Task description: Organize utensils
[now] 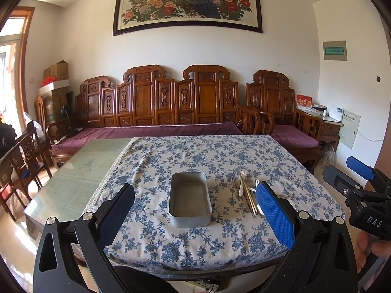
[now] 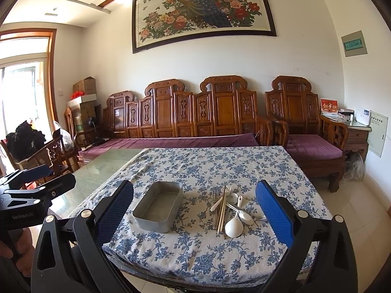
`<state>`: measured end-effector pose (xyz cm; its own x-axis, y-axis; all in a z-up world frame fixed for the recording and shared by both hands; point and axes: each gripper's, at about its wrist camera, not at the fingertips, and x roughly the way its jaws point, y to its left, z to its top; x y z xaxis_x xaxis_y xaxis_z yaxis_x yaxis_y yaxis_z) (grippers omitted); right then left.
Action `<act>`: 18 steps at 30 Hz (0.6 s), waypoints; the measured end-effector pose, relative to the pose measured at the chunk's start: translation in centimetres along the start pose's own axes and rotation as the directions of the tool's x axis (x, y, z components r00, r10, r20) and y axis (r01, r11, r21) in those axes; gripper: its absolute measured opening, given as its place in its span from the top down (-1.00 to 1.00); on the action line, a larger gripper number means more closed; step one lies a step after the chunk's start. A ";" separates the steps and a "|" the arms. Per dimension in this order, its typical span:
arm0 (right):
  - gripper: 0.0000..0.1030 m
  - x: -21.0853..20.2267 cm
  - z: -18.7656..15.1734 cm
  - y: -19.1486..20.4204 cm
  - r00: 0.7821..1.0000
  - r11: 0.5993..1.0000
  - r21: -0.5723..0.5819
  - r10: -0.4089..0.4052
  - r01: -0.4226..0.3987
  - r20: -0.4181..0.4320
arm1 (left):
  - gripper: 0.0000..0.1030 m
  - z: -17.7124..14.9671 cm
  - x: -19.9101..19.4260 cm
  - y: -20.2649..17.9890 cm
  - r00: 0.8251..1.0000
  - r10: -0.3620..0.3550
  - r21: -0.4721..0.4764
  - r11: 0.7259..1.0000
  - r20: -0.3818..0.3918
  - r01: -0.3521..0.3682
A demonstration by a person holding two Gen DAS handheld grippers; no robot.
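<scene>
A grey metal tray (image 1: 190, 199) (image 2: 158, 205) stands empty on the blue-flowered tablecloth (image 1: 195, 156) (image 2: 207, 163). To its right lies a pile of utensils (image 1: 246, 191) (image 2: 228, 207): forks, chopsticks, metal spoons and white spoons. My left gripper (image 1: 195, 217) is open, held above the near table edge, with the tray between its fingers in view. My right gripper (image 2: 195, 217) is open, also held over the near edge, with the tray and the pile framed between its fingers. Each gripper shows in the other's view, the right one (image 1: 361, 183) and the left one (image 2: 36, 185).
Bare green glass tabletop (image 1: 80, 168) (image 2: 102, 166) lies left of the cloth. A carved wooden sofa (image 1: 158, 107) with purple cushions and an armchair (image 2: 308, 127) stand behind the table. Wooden chairs (image 1: 27, 151) stand at the left. Tiled floor runs along the right.
</scene>
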<state>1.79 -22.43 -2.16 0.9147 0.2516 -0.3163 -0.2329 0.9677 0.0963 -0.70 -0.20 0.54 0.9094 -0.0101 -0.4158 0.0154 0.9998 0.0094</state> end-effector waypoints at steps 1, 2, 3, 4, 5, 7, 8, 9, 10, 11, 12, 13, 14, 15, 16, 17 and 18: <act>-0.95 0.0 0.0 -0.2 1.000 1.000 0.001 0.000 0.000 0.000 | -0.87 0.1 -0.1 0.0 1.000 0.000 0.001 1.000 0.002 0.000; -0.95 0.0 0.0 -0.1 1.000 1.000 0.001 0.002 -0.002 -0.001 | -0.87 0.0 -0.1 0.0 1.000 0.000 0.002 1.000 0.003 0.000; -0.95 0.0 0.0 -0.1 1.000 1.000 0.000 0.001 -0.001 0.000 | -0.87 0.1 -0.2 -0.1 1.000 0.000 0.002 1.000 0.004 0.000; -0.95 -0.1 0.0 -0.2 1.000 1.000 0.000 0.001 -0.001 0.001 | -0.87 0.1 -0.2 -0.1 1.000 -0.001 0.002 1.000 0.005 0.001; -0.95 -0.1 0.1 -0.2 1.000 1.000 0.000 0.001 -0.001 0.001 | -0.87 0.1 -0.3 -0.1 1.000 -0.001 0.002 1.000 0.005 0.001; -0.95 -0.1 0.0 -0.2 1.000 1.000 0.001 0.001 -0.001 0.001 | -0.87 0.1 -0.3 -0.1 1.000 -0.001 0.002 1.000 0.006 0.001; -0.95 -0.1 0.1 -0.1 1.000 1.000 0.001 0.002 -0.002 0.001 | -0.87 0.1 -0.3 -0.1 1.000 -0.001 0.002 1.000 0.005 0.001; -0.95 -0.1 0.1 -0.1 1.000 1.000 0.002 0.002 -0.002 0.002 | -0.87 0.1 -0.3 -0.1 1.000 -0.001 0.001 1.000 0.005 0.001; -0.95 -0.2 0.1 -0.2 1.000 1.000 0.002 0.003 -0.003 0.002 | -0.87 0.1 -0.3 -0.1 1.000 -0.001 0.002 1.000 0.006 0.001; -0.95 -0.2 0.2 -0.2 1.000 1.000 0.002 0.003 -0.003 0.003 | -0.87 0.1 -0.3 -0.1 1.000 -0.001 0.002 1.000 0.005 0.001; -0.95 -0.2 0.1 -0.3 1.000 1.000 0.003 0.004 -0.004 0.003 | -0.87 0.1 -0.3 -0.1 1.000 -0.001 0.002 1.000 0.006 0.001; -0.95 -0.2 0.1 -0.3 1.000 1.000 0.003 0.005 -0.005 0.003 | -0.87 0.1 -0.3 -0.1 1.000 -0.001 0.002 1.000 0.006 0.001; -0.95 -0.2 0.1 -0.2 1.000 1.000 0.002 0.004 -0.004 0.003 | -0.87 0.1 -0.3 -0.1 1.000 -0.001 0.002 1.000 0.006 0.001; -0.95 -0.2 0.1 -0.2 1.000 1.000 0.002 0.003 -0.003 0.003 | -0.87 0.1 -0.3 -0.1 1.000 -0.001 0.002 1.000 0.005 0.001; -0.95 -0.2 0.1 -0.2 1.000 1.000 0.004 0.004 -0.004 0.003 | -0.87 0.1 -0.3 -0.1 1.000 -0.001 0.002 1.000 0.006 0.001; -0.95 -0.2 0.1 -0.2 1.000 1.000 0.003 0.004 -0.004 0.003 | -0.87 0.1 -0.3 -0.1 1.000 -0.001 0.001 1.000 0.005 0.001; -0.95 -0.2 0.1 -0.1 1.000 1.000 0.003 0.004 -0.004 0.003 | -0.87 0.1 -0.3 -0.1 1.000 -0.001 0.001 1.000 0.005 0.001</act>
<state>1.64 -22.64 -1.97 0.9149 0.2550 -0.3130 -0.2352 0.9668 0.1000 -0.93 -0.30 0.74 0.9116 -0.0108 -0.4109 0.0165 0.9998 0.0104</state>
